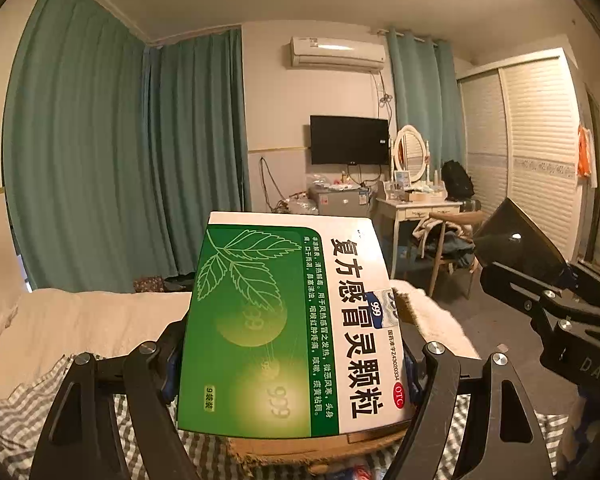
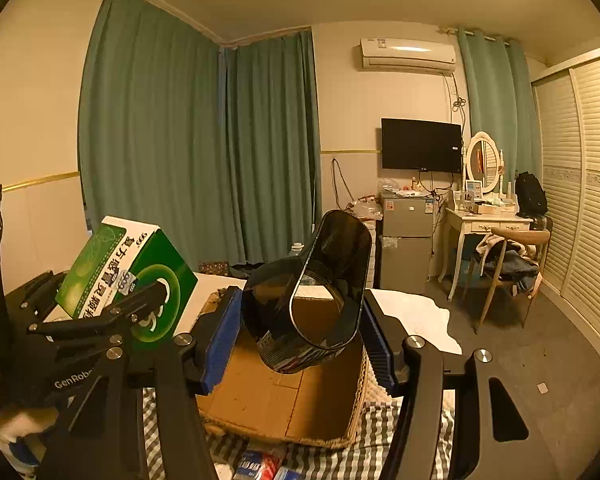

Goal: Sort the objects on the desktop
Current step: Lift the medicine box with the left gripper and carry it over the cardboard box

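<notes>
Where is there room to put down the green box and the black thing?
The cardboard box right under both grippers shows a bare brown floor below the black container. The cream blanket left of the green medicine box looks bare too. The checked cloth near the front edge is more crowded, with small packets.

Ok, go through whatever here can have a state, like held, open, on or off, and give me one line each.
left gripper: shut on the medicine box
medicine box: closed, held up off the bed
right gripper: shut on the black container
black container: open-mouthed, tilted, held above the cardboard box
cardboard box: open, lying on the checked bedding
television: screen dark
curtains: drawn shut
</notes>
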Action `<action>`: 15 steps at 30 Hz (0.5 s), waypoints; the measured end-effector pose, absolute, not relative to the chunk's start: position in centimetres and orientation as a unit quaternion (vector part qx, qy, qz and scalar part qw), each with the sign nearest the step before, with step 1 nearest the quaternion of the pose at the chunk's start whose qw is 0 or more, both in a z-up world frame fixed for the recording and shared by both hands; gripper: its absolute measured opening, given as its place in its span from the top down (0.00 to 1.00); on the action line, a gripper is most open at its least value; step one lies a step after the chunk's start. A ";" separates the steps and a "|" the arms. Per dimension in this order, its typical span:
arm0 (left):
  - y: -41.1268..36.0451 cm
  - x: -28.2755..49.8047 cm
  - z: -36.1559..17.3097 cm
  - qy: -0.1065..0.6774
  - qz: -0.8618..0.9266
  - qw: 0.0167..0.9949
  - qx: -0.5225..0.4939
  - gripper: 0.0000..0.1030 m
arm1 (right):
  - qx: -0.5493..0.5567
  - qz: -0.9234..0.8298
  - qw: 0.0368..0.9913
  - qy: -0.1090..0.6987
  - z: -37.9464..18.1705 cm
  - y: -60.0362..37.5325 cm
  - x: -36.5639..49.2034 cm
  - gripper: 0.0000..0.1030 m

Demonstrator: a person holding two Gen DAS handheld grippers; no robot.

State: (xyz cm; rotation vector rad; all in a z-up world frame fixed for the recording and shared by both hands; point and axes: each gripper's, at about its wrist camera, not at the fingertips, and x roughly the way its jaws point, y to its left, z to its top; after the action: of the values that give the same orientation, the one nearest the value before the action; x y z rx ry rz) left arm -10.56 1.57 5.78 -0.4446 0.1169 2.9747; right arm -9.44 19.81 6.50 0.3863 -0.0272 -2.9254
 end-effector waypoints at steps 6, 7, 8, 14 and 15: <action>1.0 -12.9 3.1 0.039 0.985 0.066 -0.153 0.22 | 0.151 -0.983 0.101 0.014 4.9 19.0 -13.1 0.44; 0.9 -13.6 2.4 0.034 0.984 0.070 -0.160 0.22 | 0.155 -0.982 0.102 0.021 4.4 18.8 -13.6 0.44; 0.9 -14.0 1.9 0.029 0.983 0.072 -0.166 0.22 | 0.159 -0.982 0.104 0.022 3.9 18.6 -13.8 0.44; 1.6 -16.4 -1.6 0.033 0.975 0.076 -0.207 0.22 | 0.197 -0.974 0.111 0.015 0.5 18.2 -17.2 0.44; 1.6 -16.9 -2.1 0.030 0.974 0.075 -0.213 0.22 | 0.201 -0.973 0.112 0.018 0.0 18.1 -17.5 0.44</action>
State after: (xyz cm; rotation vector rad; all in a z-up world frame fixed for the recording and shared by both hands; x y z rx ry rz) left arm -16.92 1.55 -2.14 -0.6403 0.0888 2.9204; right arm -17.51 18.06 -0.04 0.5901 0.0519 -2.8567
